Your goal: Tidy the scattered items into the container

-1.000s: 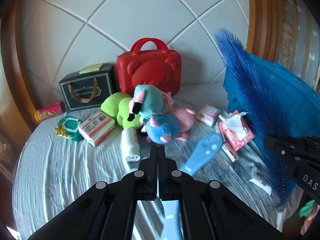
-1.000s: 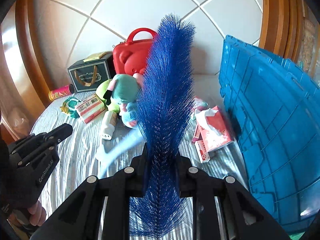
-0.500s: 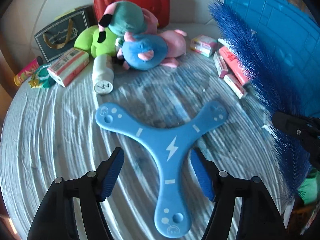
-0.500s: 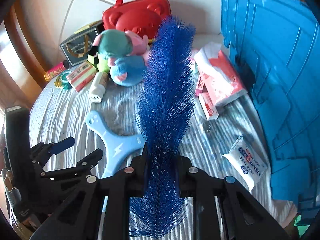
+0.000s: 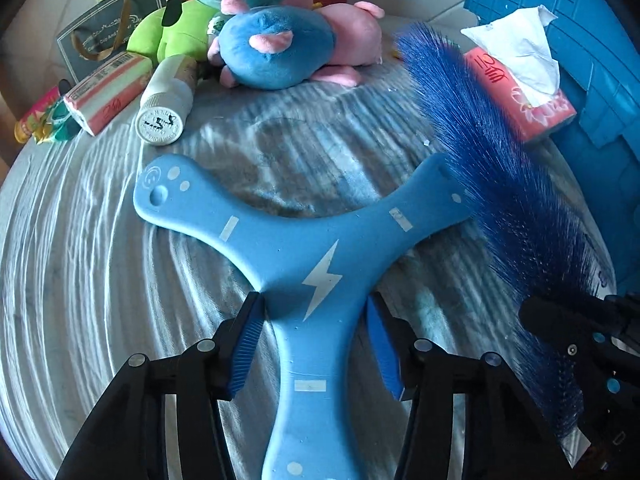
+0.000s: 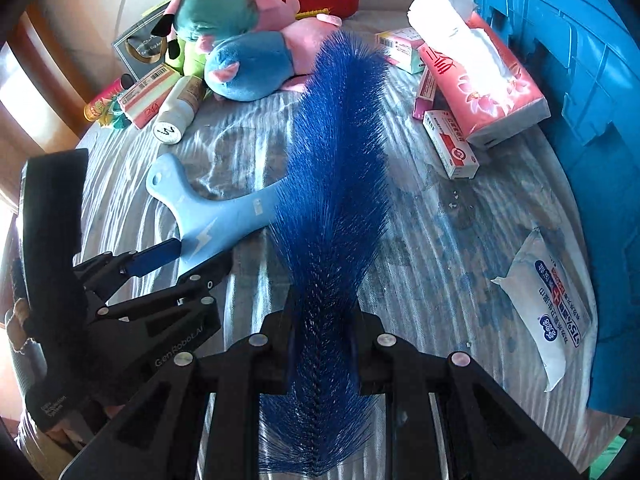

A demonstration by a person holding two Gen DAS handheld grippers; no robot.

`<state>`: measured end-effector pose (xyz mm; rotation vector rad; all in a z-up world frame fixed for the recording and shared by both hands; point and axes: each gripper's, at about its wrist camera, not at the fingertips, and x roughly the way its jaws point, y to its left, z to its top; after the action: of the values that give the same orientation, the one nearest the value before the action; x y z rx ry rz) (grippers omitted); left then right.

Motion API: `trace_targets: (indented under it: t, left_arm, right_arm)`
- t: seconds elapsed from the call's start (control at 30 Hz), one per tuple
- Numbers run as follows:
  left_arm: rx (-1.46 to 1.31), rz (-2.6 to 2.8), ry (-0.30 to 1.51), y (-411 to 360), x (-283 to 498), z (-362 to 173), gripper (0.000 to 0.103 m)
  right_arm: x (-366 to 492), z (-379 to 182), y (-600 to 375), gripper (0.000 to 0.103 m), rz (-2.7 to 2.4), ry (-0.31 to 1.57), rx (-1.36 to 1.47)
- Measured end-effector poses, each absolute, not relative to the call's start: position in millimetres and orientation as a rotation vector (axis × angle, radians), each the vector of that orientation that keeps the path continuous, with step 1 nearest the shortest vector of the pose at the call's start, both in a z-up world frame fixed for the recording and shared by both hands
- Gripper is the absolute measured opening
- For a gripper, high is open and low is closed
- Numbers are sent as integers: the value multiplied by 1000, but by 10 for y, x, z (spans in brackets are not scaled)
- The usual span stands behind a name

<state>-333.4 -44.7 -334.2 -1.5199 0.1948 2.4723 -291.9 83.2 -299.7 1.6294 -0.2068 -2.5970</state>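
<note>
The left tool (image 5: 314, 344) is spread apart, its blue pads on either side of one arm of the boomerang (image 5: 308, 264), close to it but not clamped. The boomerang lies flat on the grey bedspread (image 5: 80, 280). The right tool (image 6: 320, 344) is clamped on the brush (image 6: 336, 184), whose blue bristles lie over another boomerang arm's tip. The blue crate (image 6: 592, 80) stands at the right edge, with a tissue pack (image 6: 484, 80) leaning against it. Plush toys (image 5: 276, 52), a white bottle (image 5: 164, 108) and small boxes (image 6: 450, 144) are scattered beyond; a wipes packet (image 6: 556, 304) lies beside the crate.
</note>
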Motion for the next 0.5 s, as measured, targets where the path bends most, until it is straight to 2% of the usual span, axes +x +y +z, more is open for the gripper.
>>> trace_targets:
  t: [0.03, 0.07, 0.1, 0.2, 0.4, 0.47, 0.5]
  left_arm:
    - [-1511, 2486, 202, -451, -3312, -3313, 42]
    - [-1482, 2506, 237, -434, -3282, -3229, 30]
    - [-1453, 2526, 272, -416, -3251, -3144, 24]
    - [-1413, 2531, 261, -447, -3231, -2938, 19]
    - [-1461, 2507, 211, -564, -3355, -2900, 16]
    - [-1490, 2483, 228, -538, -3412, -2991, 20]
    - [-1514, 2472, 231, -520, -3451, -3052, 31]
  right_arm:
    - [-2914, -2962, 820, 19, -2601, -203, 1618]
    - [-2907, -2925, 814, 19, -2608, -199, 1605]
    - [-2908, -2877, 803, 19, -2615, -194, 1591]
    - [-2924, -2726, 769, 19, -2634, -193, 1558]
    - [-2968, -2731, 770, 19, -2630, -207, 1585]
    - [-3019, -2830, 784, 19, -2618, -211, 1621]
    - [-3044, -2879, 791, 19, -2612, -213, 1638]
